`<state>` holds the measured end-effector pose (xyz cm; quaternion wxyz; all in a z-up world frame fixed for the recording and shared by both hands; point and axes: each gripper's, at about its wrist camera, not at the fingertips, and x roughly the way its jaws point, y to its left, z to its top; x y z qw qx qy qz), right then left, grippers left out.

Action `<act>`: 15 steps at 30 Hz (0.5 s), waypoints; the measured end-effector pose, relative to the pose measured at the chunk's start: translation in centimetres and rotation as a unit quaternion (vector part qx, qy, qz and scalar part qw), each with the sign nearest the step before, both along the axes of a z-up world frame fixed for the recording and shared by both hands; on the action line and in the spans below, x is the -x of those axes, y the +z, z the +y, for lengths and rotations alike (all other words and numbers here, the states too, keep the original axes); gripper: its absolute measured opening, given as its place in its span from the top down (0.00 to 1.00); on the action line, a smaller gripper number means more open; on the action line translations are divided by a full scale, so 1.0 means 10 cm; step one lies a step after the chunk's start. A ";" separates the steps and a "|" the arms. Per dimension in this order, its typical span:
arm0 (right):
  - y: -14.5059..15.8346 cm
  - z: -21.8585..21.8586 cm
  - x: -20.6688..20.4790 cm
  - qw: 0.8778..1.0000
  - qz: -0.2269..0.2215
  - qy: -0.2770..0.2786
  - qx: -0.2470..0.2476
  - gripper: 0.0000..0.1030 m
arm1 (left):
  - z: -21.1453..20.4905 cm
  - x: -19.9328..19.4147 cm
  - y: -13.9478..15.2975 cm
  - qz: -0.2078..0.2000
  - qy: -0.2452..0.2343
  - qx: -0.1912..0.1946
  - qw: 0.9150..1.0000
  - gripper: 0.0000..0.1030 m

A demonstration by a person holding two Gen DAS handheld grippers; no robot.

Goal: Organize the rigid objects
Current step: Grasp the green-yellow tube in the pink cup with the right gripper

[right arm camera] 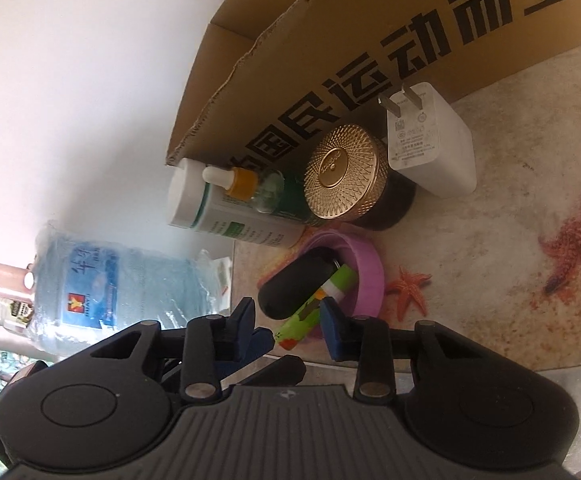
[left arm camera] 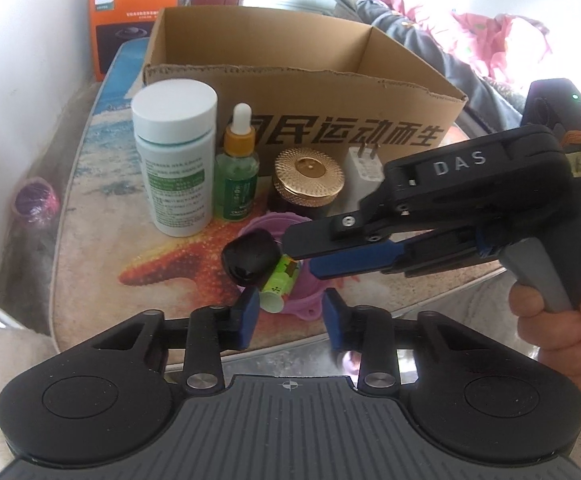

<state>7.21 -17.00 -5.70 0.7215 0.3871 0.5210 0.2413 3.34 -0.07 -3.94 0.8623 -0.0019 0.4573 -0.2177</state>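
Observation:
A purple cup (left arm camera: 274, 224) lies on its side at the mat's near edge, holding a black capsule (left arm camera: 250, 258) and a green tube (left arm camera: 282, 280). My left gripper (left arm camera: 290, 316) sits at the cup's mouth. The tube's white end and the cup's lip fill the gap between its pads. My right gripper (left arm camera: 300, 260) reaches in from the right, its fingertips closed across the tube's upper part. In the right wrist view the green tube (right arm camera: 306, 316) runs slantwise between my right gripper's (right arm camera: 290, 316) pads, beside the capsule (right arm camera: 294, 284) and the purple cup (right arm camera: 366, 276).
An open cardboard box (left arm camera: 290, 92) stands behind. In front of it are a white bottle (left arm camera: 174, 160), a dropper bottle (left arm camera: 236, 168), a gold-lidded jar (left arm camera: 308, 176) and a white charger (left arm camera: 364, 172). A water jug (right arm camera: 110, 288) lies beyond the mat's edge. A hand (left arm camera: 562, 320) holds the right gripper.

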 end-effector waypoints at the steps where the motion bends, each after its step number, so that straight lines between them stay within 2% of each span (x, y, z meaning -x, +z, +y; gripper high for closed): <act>1: -0.01 0.02 0.00 1.000 0.000 0.001 0.004 0.65 | -0.01 0.00 -0.01 0.000 -0.002 0.002 1.000 0.71; 8: -0.05 0.10 -0.01 0.999 0.002 0.003 0.033 0.69 | -0.04 -0.03 -0.04 -0.005 -0.008 0.016 1.000 0.76; 15: -0.10 0.08 -0.08 0.999 0.015 -0.010 0.033 0.73 | -0.04 -0.10 -0.03 -0.011 -0.003 0.017 1.000 0.76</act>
